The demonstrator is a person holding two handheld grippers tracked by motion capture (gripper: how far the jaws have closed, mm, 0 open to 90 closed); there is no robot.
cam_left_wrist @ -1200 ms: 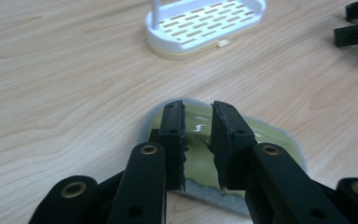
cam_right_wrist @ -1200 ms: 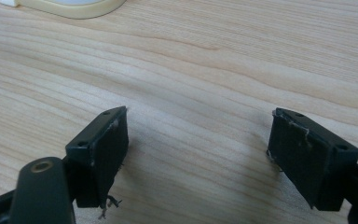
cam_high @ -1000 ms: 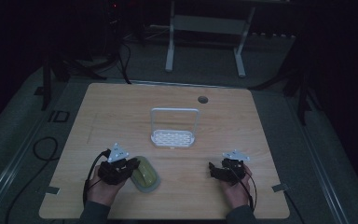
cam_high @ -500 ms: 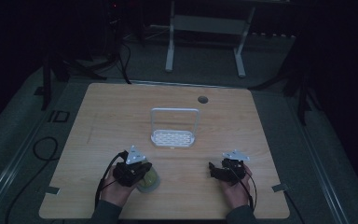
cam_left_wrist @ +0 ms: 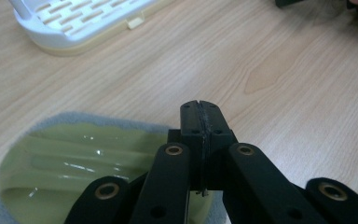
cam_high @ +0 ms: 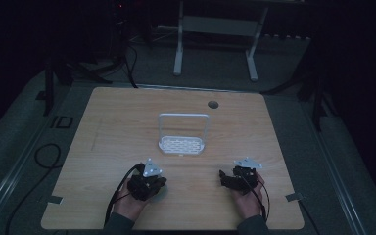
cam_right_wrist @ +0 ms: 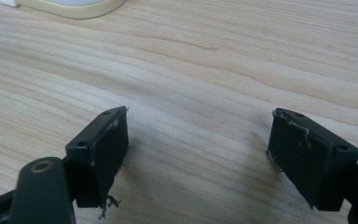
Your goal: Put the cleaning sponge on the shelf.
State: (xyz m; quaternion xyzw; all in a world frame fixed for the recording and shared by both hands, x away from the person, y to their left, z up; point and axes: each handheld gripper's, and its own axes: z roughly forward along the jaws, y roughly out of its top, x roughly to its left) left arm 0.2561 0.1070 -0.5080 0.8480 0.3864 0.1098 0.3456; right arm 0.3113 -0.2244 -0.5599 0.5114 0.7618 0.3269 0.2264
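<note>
The left gripper (cam_left_wrist: 199,108) has its jaws clenched, seemingly empty, over the right edge of a green soap dish (cam_left_wrist: 74,163) lying flat on the worktop (cam_high: 117,117). The white drain rack (cam_high: 181,143) stands beyond, empty. The right gripper (cam_right_wrist: 198,154) rests released, well apart.

The high view was dim and murky: the tabletop (cam_high: 127,122) showed a muted tan, and the floor beyond its far edge sank into near black. Both gripper views were brightly, evenly lit, with crisp wood grain. In the left gripper view, small glints of glare sat on the glossy yellow-green dish (cam_left_wrist: 74,168). Under the right hand-held gripper (cam_right_wrist: 198,158), shadows on the tabletop were soft and faint.
</note>
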